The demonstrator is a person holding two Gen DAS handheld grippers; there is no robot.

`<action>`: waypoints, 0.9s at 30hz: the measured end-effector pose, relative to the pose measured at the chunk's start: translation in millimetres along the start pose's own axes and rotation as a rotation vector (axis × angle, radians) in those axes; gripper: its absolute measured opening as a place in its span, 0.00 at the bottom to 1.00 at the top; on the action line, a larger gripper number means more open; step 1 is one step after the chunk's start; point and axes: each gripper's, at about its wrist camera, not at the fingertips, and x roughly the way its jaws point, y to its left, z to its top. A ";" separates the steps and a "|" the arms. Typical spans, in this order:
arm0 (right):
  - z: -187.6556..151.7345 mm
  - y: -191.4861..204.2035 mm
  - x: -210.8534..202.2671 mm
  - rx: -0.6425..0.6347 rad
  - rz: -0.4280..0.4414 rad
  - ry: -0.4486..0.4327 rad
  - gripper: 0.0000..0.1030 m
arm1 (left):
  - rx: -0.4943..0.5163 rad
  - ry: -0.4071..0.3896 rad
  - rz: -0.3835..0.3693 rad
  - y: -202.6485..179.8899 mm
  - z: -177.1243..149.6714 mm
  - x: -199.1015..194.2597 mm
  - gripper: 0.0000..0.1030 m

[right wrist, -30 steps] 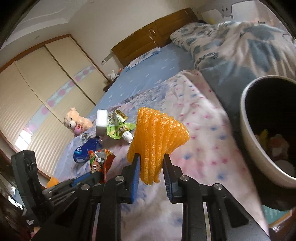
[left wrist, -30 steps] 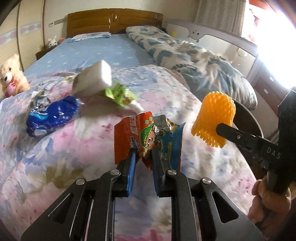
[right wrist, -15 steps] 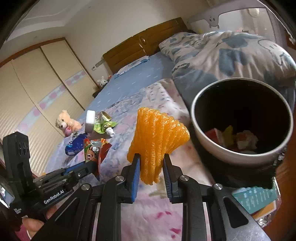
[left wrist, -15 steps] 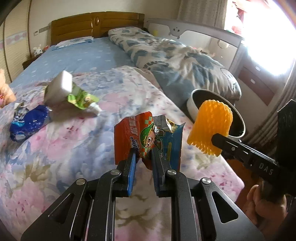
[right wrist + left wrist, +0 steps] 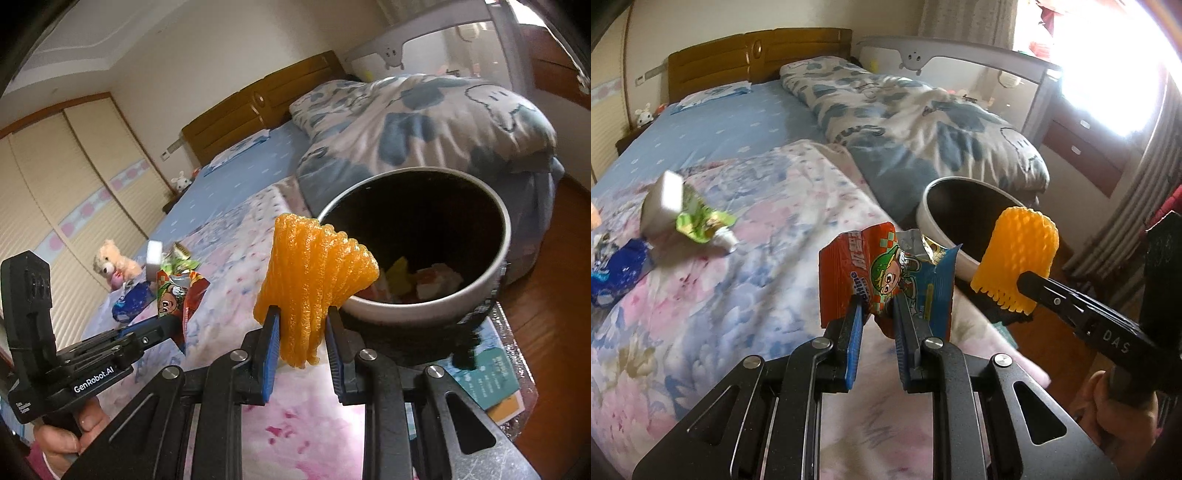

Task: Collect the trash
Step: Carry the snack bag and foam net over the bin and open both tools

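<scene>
Over the foot of the floral bedspread [image 5: 746, 273], in the left wrist view, the left gripper [image 5: 877, 308] has its blue pads closed most of the way onto the lower edge of a red snack wrapper [image 5: 882, 273], which stands upright between the fingers and above their tips. Open bedspread lies to the left, and the mattress edge drops off to the right, where the trash bin [image 5: 934, 218] stands just beside the bed. Compared with a second ago, the bin has come into fuller view and nearer, and the wrapper's hold looks unchanged. A white block [image 5: 663, 201], a green wrapper [image 5: 700, 221] and a blue packet [image 5: 617, 277] lie on the bedspread well to the left.

In the right wrist view, the right gripper [image 5: 301, 328] pinches an orange foam net [image 5: 314, 280], its pads pressed against the net's lower half while the ribbed top fans out above the tips. The bin's rim [image 5: 417, 315] is now directly ahead, with the net overlapping its near left edge; earlier it sat off to the right. Scraps lie inside the bin. The left gripper [image 5: 173, 317] hangs at left with its wrapper over the bed.
</scene>
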 end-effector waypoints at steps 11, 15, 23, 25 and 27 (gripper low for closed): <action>14.7 -32.1 -16.9 0.035 -0.058 -0.043 0.23 | 0.047 0.003 -0.031 -33.2 15.0 11.4 0.14; 19.8 -40.5 -18.9 0.035 -0.076 -0.049 0.23 | 0.077 -0.002 -0.028 -45.0 21.1 15.1 0.14; 30.3 -54.8 -14.5 0.033 -0.101 -0.037 0.23 | 0.103 0.003 -0.042 -63.1 35.1 28.3 0.14; 33.1 -58.4 -13.3 0.032 -0.107 -0.034 0.23 | 0.106 0.009 -0.040 -66.3 38.2 33.7 0.15; 35.6 -61.2 -11.7 0.030 -0.110 -0.029 0.23 | 0.109 0.014 -0.037 -68.6 41.5 40.3 0.15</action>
